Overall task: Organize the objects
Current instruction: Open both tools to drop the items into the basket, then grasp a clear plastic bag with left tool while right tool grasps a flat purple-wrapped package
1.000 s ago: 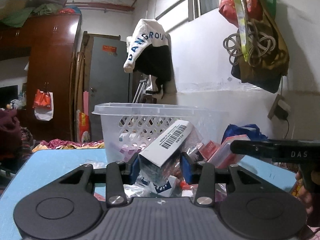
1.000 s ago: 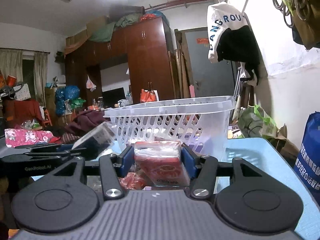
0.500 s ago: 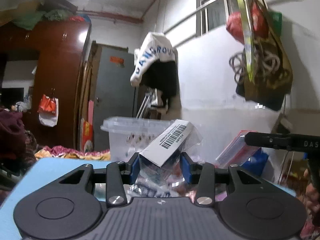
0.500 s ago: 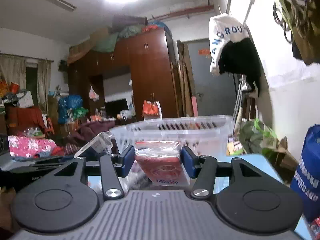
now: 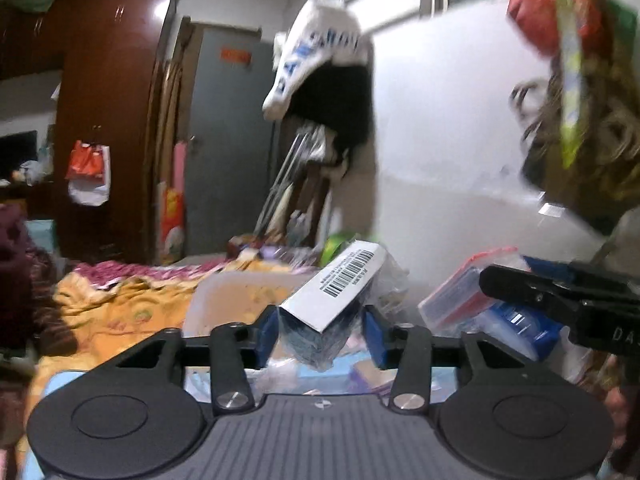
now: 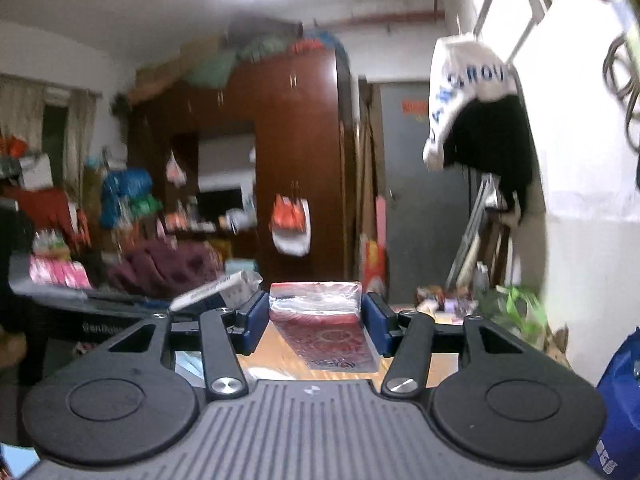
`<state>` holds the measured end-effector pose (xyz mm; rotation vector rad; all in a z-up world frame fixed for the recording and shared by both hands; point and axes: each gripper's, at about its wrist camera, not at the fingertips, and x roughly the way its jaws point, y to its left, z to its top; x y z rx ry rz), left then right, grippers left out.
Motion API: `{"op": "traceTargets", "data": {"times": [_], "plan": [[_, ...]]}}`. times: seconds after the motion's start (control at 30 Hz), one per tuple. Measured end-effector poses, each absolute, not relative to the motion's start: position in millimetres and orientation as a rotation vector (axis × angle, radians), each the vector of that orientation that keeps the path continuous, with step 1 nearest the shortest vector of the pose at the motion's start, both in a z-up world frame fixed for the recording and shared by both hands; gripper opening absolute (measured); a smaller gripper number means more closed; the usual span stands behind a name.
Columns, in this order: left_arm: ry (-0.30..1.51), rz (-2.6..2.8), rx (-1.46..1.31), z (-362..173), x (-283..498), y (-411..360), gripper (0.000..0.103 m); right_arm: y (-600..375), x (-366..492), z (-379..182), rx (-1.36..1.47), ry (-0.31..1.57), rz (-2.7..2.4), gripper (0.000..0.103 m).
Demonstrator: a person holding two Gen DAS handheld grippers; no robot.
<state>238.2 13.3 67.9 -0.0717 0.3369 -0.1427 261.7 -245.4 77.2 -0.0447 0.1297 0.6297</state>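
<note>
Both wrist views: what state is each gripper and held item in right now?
Left gripper: shut on the barcoded box.
Barcoded box: plastic-wrapped, tilted, lifted over the clear basket.
Right gripper: shut on the red packet.
Red packet: held between the fingers, lifted.
Grey door: closed.

My left camera sits right behind my left claw (image 5: 322,334), looking forward and slightly down over the clear plastic basket (image 5: 240,292) toward the grey metal door (image 5: 232,140). My right camera rides behind my right claw (image 6: 316,326), facing level into the room. Both views share the white-and-black hanging garment (image 5: 320,64) (image 6: 476,104), the door (image 6: 420,184) and the dark brown wooden wardrobe (image 5: 108,120) (image 6: 296,152). Each also catches the other claw at its edge.
</note>
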Motion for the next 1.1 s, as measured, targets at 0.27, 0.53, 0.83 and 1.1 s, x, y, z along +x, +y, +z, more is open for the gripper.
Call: {"op": "traceTargets", "data": {"times": [0.27,0.53,0.83,1.1], "plan": [[0.172,-0.189,-0.101,67.6,159.8,27.3,0.089,-283.2,209.9,72.3,-0.009,0.055,0.625,0.103],[0.220,-0.155,-0.099,-22.0,73.0,7.4,0.089,-314.8,142.1,-20.2,0.023,0.187,0.606,0.103],[0.274,-0.161,-0.032,-52.3,57.6,-3.2,0.073,-297.7,111.2,-34.0,-0.020,0.235,0.795,0.094],[0.294,-0.198,-0.043,-61.8,53.6,2.7,0.067,-258.9,127.4,-46.1,-0.071,0.304,0.907,0.095]]}}
